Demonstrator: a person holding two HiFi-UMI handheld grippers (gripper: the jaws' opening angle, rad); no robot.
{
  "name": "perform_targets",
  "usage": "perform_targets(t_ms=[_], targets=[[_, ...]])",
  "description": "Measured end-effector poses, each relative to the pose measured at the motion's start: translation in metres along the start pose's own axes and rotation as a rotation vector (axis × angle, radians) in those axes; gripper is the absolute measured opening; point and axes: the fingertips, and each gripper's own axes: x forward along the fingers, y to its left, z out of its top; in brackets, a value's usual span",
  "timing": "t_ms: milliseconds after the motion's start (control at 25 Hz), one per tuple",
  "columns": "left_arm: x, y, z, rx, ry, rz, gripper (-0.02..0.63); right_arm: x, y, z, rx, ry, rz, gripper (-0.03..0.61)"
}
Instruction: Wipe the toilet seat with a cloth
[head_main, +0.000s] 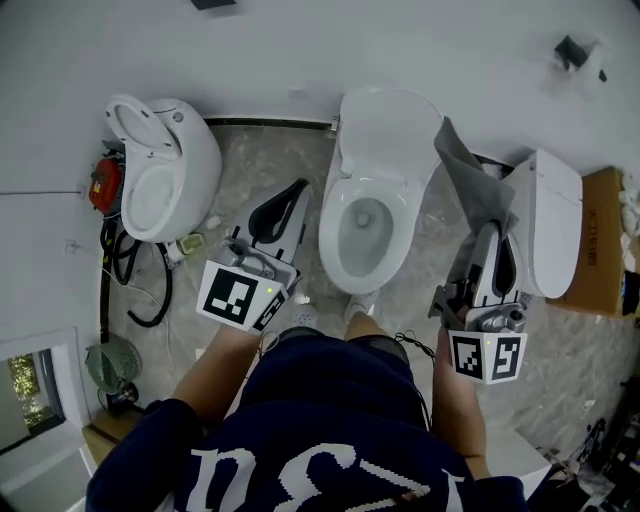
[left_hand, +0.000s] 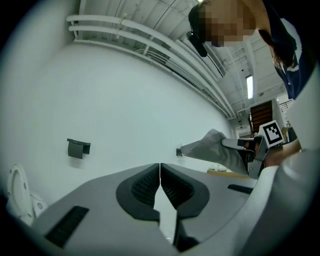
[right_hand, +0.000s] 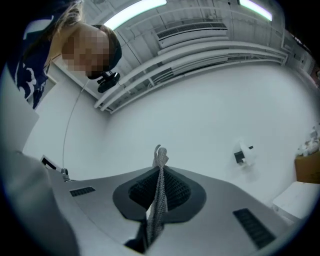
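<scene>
The middle toilet (head_main: 385, 140) stands open in the head view, its white seat ring (head_main: 331, 232) around the bowl. My right gripper (head_main: 493, 232), right of that toilet, is shut on a grey cloth (head_main: 470, 175) that sticks up and away from its tips. In the right gripper view the cloth (right_hand: 159, 192) is pinched edge-on between the pads. My left gripper (head_main: 298, 190) hovers left of the bowl, shut and empty, with its pads (left_hand: 145, 187) meeting. The left gripper view shows the cloth (left_hand: 215, 150) held off to the right.
A second open toilet (head_main: 165, 165) stands at the left, with black hoses (head_main: 130, 275) and a red object (head_main: 103, 185) beside it. A closed white toilet (head_main: 548, 225) and a cardboard box (head_main: 600, 240) are at the right. Marbled floor (head_main: 240, 170) lies between them.
</scene>
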Motion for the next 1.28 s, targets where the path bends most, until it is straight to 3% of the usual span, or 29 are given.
perform_targets(t_ms=[160, 360, 480, 640, 800, 960, 1120, 1280], targets=[[0.047, 0.013, -0.006, 0.017, -0.017, 0.093, 0.021, 0.058, -0.038, -0.019, 0.027, 0.022, 0.112, 0.025], [0.082, 0.042, -0.049, 0.002, 0.025, 0.212, 0.021, 0.106, -0.079, -0.069, 0.067, 0.078, 0.150, 0.025], [0.103, 0.059, -0.095, -0.022, 0.063, 0.230, 0.021, 0.118, -0.101, -0.128, 0.078, 0.136, 0.144, 0.025], [0.128, 0.076, -0.176, -0.025, 0.104, 0.209, 0.021, 0.113, -0.124, -0.233, 0.013, 0.257, 0.138, 0.025], [0.157, 0.100, -0.236, -0.064, 0.131, 0.184, 0.021, 0.114, -0.139, -0.298, -0.030, 0.330, 0.057, 0.025], [0.191, 0.111, -0.297, -0.075, 0.162, 0.105, 0.021, 0.109, -0.163, -0.375, -0.031, 0.378, -0.091, 0.025], [0.219, 0.121, -0.358, -0.123, 0.168, 0.068, 0.021, 0.090, -0.190, -0.487, -0.077, 0.484, -0.228, 0.025], [0.233, 0.122, -0.420, -0.127, 0.212, 0.001, 0.021, 0.068, -0.203, -0.600, -0.125, 0.677, -0.278, 0.025]])
